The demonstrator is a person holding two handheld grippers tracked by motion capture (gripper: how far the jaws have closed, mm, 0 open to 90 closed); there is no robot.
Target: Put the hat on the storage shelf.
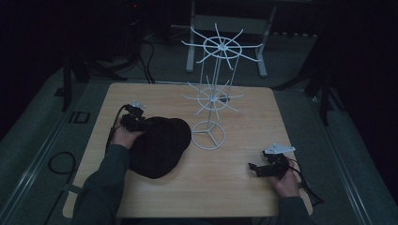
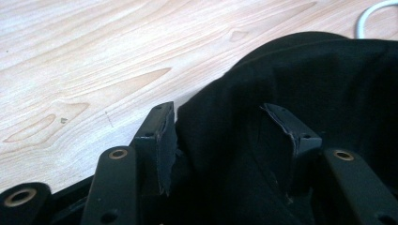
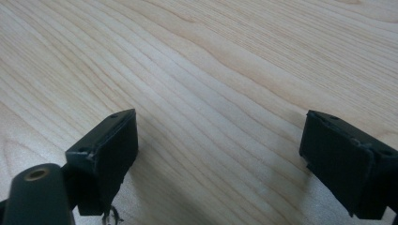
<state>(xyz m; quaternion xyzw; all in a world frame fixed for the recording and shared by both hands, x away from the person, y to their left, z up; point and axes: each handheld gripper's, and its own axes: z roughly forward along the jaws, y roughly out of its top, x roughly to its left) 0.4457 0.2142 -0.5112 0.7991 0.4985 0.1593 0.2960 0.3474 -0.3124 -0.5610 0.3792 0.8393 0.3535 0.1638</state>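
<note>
The left gripper (image 1: 133, 118) fingers (image 2: 159, 140) straddle the black cap's (image 1: 159, 145) edge on the table (image 1: 234, 183) — bite deeper before lifting; the right gripper (image 1: 263, 168) rests released.

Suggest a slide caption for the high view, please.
Left gripper at a black cap; right gripper open beside white wire rack.

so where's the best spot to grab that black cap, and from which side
Probably the rim at its upper left edge, coming in from the left, as the left tool does now. The black cap lies slumped on the table, so the soft crown offers nothing firm, while cloth at that edge already sits between the open jaws.
</note>
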